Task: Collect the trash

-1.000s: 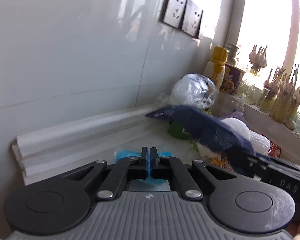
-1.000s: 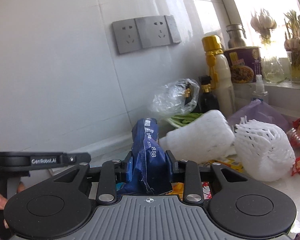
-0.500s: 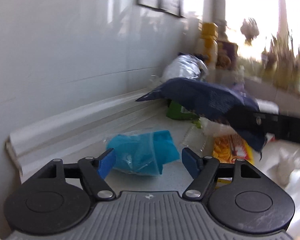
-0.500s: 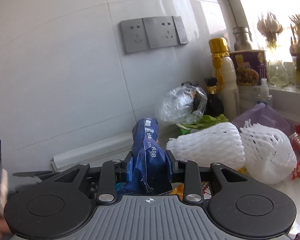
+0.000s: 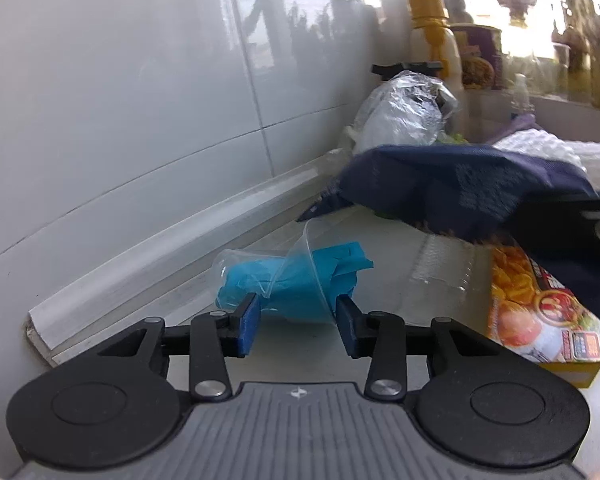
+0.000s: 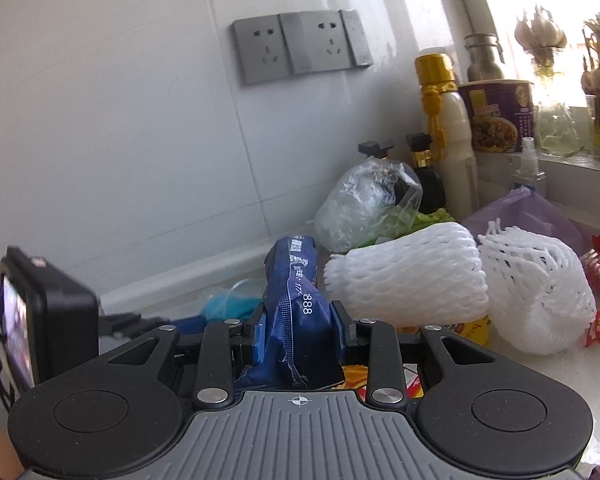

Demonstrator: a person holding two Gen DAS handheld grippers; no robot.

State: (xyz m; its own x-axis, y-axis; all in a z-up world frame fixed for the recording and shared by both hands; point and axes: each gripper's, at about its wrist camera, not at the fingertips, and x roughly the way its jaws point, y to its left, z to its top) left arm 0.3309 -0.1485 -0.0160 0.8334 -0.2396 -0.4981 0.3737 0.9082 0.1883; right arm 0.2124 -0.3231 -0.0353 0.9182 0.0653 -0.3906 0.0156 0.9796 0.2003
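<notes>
Just then, in the left wrist view, the left gripper (image 5: 296, 320) had released and was re-closing, jaws part-open around the blue-stuffed clear cup (image 5: 288, 276) lying on the counter (image 5: 380, 264), not yet gripping, while in the right wrist view the right gripper (image 6: 300, 332) stayed clamped on the dark blue wrapper (image 6: 296, 308).

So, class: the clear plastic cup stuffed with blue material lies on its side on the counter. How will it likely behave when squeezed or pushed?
The clear plastic cup looks thin-walled, so it would probably buckle under a squeeze. Lying on its side, it may roll if nudged. The blue material looks crumpled and soft, so it is probably light.
</notes>
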